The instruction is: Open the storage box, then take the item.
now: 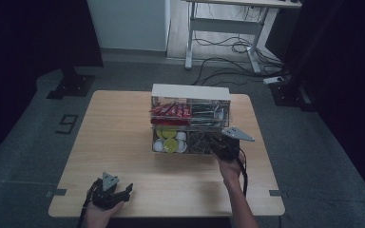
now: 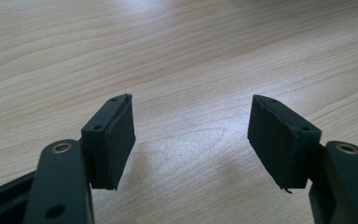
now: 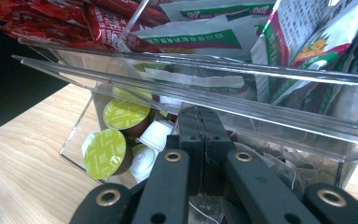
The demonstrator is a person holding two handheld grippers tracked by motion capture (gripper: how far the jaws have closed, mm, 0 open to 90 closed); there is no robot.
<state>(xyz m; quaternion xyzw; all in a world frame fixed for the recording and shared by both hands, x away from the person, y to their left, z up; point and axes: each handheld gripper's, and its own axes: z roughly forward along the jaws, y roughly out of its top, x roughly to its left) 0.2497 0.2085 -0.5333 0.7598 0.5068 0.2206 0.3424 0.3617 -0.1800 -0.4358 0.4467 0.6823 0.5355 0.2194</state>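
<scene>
From the high view, a clear acrylic organizer (image 1: 190, 118) is sitting toward the far middle of the wooden table (image 1: 123, 142). Its upper tier is holding red sachets (image 1: 170, 112) on one side and pale packets (image 1: 209, 112) on the other; the lower tier is holding yellow-green and white capsules (image 1: 170, 140). The right gripper (image 1: 217, 142) is reaching into the organizer's lower tier, beside the capsules, with a hand (image 1: 229, 167) behind it. The left gripper (image 1: 123, 191) is resting well apart from the organizer, at the table's near edge.

In the left gripper view, the left gripper (image 2: 191, 135) is hanging just over bare table (image 2: 177, 56), its jaws standing wide apart with nothing between them.

In the right gripper view, the right gripper (image 3: 204, 122) is poking under the organizer's upper shelf (image 3: 261, 112), jaws pressed together; whether anything is pinched between them I cannot tell. Green-lidded capsules (image 3: 105, 152) are lying just beside it, sachets (image 3: 98, 23) and packets (image 3: 303, 42) above.
</scene>
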